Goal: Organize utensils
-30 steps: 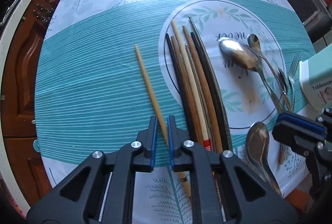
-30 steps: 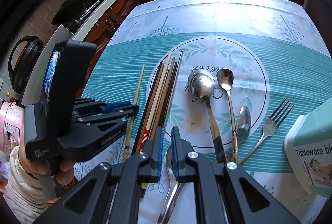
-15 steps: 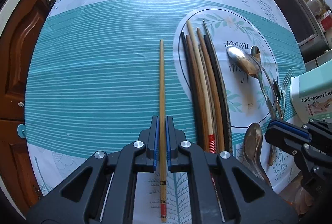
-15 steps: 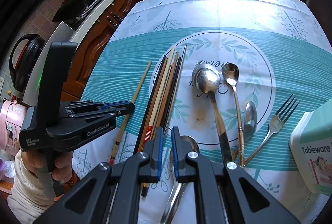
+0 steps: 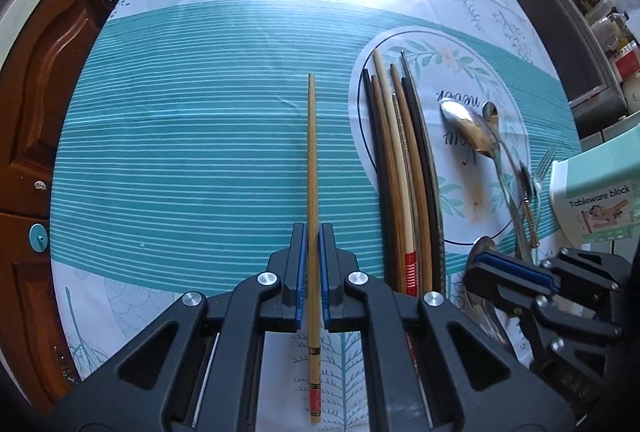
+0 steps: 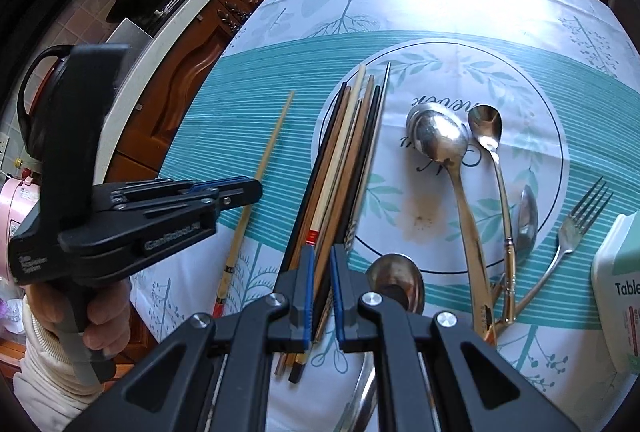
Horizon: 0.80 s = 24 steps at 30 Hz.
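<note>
Surface: teal-striped tablecloth (image 5: 180,152) with a white leafy border and a printed round medallion, spread on a table beside dark wooden cabinets (image 6: 188,72).
Left gripper (image 5: 313,232): jaws drawn in narrow on either side of a single bamboo chopstick (image 5: 311,160); the blue pads sit just beside the stick, and whether they actually pinch it cannot be told.
Bamboo chopstick: runs straight from 6 o'clock to 12 o'clock in the left wrist view, red-banded end nearest the camera, lying apart from the others on the stripes.
Chopstick bundle (image 5: 400,172): black, brown and pale sticks lying side by side at 3 o'clock of the lone stick, along the medallion's left edge.
Right gripper (image 6: 320,252): jaws narrow, a slim gap between them, hovering over the near ends of the bundle; no grip visible.
Spoons: a large spoon (image 6: 438,140) and a small spoon (image 6: 486,124) on the medallion, bowls toward 12 o'clock; another spoon (image 6: 396,280) just right of the right gripper.
Fork (image 6: 580,216): at 3 o'clock, tines pointing to about 1 o'clock.
Box (image 5: 596,200): mint and white, labelled "Tableware block", at the far right edge.
Hand (image 6: 104,312): wrapped round the left gripper's handle, with a cream sleeve.
</note>
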Each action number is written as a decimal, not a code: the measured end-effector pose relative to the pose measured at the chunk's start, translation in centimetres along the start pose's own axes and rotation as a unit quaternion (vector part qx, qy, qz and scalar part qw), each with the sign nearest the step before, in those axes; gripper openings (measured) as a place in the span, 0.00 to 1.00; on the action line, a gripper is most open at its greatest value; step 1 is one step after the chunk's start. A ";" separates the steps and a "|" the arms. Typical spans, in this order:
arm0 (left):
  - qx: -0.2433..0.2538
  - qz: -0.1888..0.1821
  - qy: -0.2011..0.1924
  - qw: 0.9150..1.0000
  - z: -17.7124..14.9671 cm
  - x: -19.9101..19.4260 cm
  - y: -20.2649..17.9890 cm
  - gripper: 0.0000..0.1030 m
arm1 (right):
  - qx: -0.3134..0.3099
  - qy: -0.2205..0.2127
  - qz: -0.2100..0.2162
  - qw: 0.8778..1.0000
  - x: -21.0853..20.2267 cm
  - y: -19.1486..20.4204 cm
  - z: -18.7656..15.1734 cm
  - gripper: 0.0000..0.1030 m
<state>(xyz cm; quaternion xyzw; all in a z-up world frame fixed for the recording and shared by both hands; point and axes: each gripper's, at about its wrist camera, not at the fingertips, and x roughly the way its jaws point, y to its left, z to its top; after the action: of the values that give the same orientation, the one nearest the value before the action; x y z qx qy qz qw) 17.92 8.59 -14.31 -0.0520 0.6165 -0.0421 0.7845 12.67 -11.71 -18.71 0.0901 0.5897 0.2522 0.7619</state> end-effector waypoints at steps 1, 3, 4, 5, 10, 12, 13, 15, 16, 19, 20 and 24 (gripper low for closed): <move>-0.001 -0.002 -0.003 1.000 -0.1 -0.3 0.1 0.04 | 0.002 0.002 -0.001 1.000 0.0 -0.1 0.1 0.08; -0.003 -0.007 -0.006 1.000 -0.2 -0.8 0.5 0.04 | 0.015 0.006 0.003 1.000 -0.1 -0.6 0.9 0.08; -0.003 -0.009 -0.010 1.000 -0.2 -1.1 0.5 0.04 | 0.019 0.007 0.006 1.000 -0.1 -0.8 1.2 0.08; -0.003 -0.010 -0.012 1.000 -0.3 -1.3 0.6 0.04 | 0.026 0.007 0.010 1.000 -0.2 -1.1 1.7 0.08; -0.005 -0.017 -0.013 1.000 -0.6 -1.7 1.0 0.04 | 0.048 0.016 0.017 0.999 0.1 -1.7 3.8 0.08; -0.006 -0.019 -0.013 1.000 -0.6 -1.7 1.3 0.04 | 0.059 0.028 0.020 0.998 0.8 -1.9 4.5 0.08; -0.006 -0.021 -0.013 1.000 -0.7 -1.7 1.4 0.04 | 0.062 0.032 0.019 0.997 1.0 -1.9 4.6 0.08; -0.006 -0.023 -0.014 1.000 -0.9 -1.8 1.8 0.04 | 0.066 0.038 0.013 0.997 1.7 -1.9 5.0 0.08; -0.006 -0.024 -0.014 1.000 -1.0 -1.9 1.9 0.04 | 0.067 0.043 0.010 0.997 2.1 -1.8 5.1 0.08; -0.006 -0.027 -0.015 1.000 -1.0 -1.8 2.2 0.04 | 0.069 0.052 -0.001 0.996 2.8 -1.7 5.3 0.08; -0.007 -0.028 -0.015 0.999 -0.9 -1.7 2.3 0.04 | 0.069 0.054 -0.004 0.996 3.0 -1.7 5.4 0.08; -0.006 -0.034 -0.017 0.999 -0.9 -1.8 2.5 0.04 | 0.069 0.054 -0.024 0.996 3.0 -1.7 5.4 0.08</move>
<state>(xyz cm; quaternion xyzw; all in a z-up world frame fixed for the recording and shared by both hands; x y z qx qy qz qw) 16.58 11.31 -13.11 -0.0785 0.6010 -0.0641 0.7928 18.80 -10.84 -20.41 0.1143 0.6482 0.1972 0.7266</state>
